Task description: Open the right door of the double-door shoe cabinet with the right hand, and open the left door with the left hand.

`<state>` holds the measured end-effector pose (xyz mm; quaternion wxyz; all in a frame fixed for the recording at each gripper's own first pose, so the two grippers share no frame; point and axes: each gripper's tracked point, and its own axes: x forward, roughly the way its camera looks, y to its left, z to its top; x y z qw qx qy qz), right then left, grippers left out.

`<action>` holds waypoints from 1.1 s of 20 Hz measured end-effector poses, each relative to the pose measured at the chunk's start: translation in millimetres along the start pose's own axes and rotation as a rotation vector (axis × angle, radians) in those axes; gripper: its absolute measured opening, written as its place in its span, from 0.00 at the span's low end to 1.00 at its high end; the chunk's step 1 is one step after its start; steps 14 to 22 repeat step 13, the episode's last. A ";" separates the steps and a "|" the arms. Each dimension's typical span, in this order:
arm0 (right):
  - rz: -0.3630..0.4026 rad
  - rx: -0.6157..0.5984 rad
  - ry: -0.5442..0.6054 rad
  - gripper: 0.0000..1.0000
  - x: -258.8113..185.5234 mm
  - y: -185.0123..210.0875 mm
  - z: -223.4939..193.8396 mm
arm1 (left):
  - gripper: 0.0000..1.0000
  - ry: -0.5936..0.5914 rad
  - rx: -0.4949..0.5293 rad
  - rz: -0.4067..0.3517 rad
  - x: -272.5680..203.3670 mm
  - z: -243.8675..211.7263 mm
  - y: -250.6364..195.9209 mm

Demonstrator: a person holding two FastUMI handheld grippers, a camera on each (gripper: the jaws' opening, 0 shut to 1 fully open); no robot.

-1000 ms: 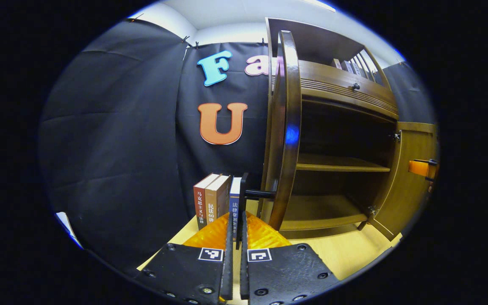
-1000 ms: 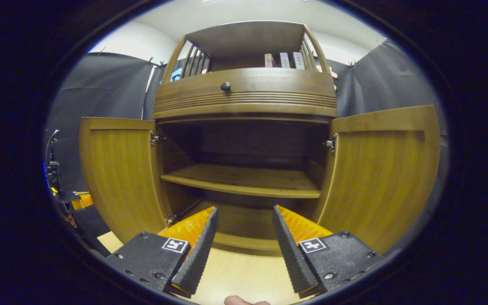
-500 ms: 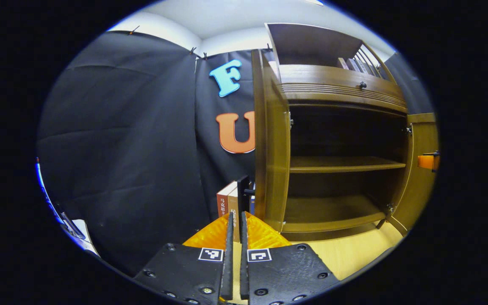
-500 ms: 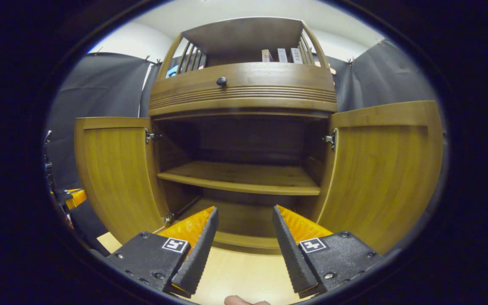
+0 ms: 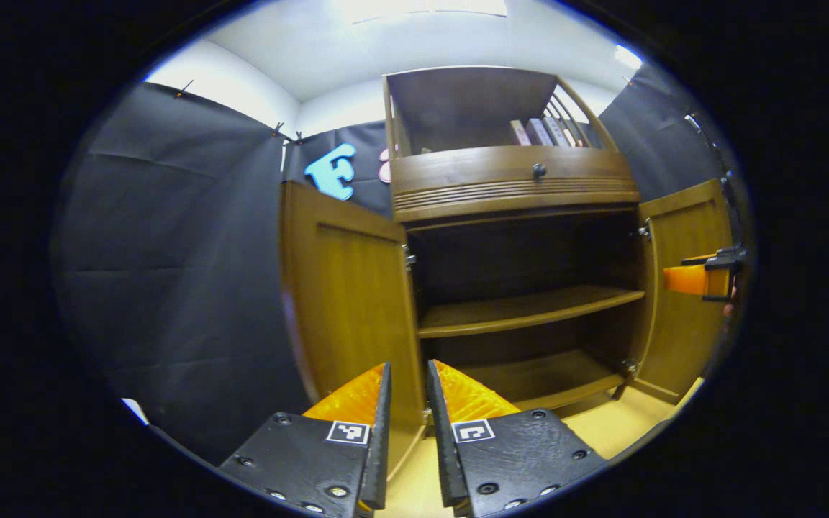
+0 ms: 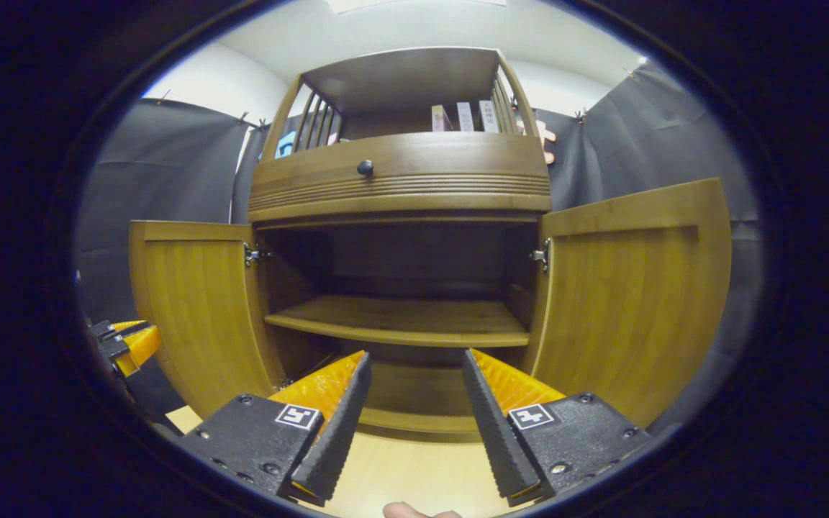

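I see the shoe cabinet standing straight ahead of me on the pale floor, both doors swung fully outward. The left door and right door stand wide, baring the middle shelf. A drawer knob sits above, with books on the top tier. My right gripper hangs with fingers wide apart, gripping nothing. My left gripper has its fingers parted narrowly, just beside the left door's lower edge, gripping nothing.
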<state>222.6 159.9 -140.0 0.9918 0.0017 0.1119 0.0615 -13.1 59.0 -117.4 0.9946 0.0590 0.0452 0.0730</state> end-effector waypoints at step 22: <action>0.033 -0.048 -0.101 0.82 -27.9 -4.9 6.2 | 0.96 -0.063 -0.053 -0.179 -1.6 34.7 -95.8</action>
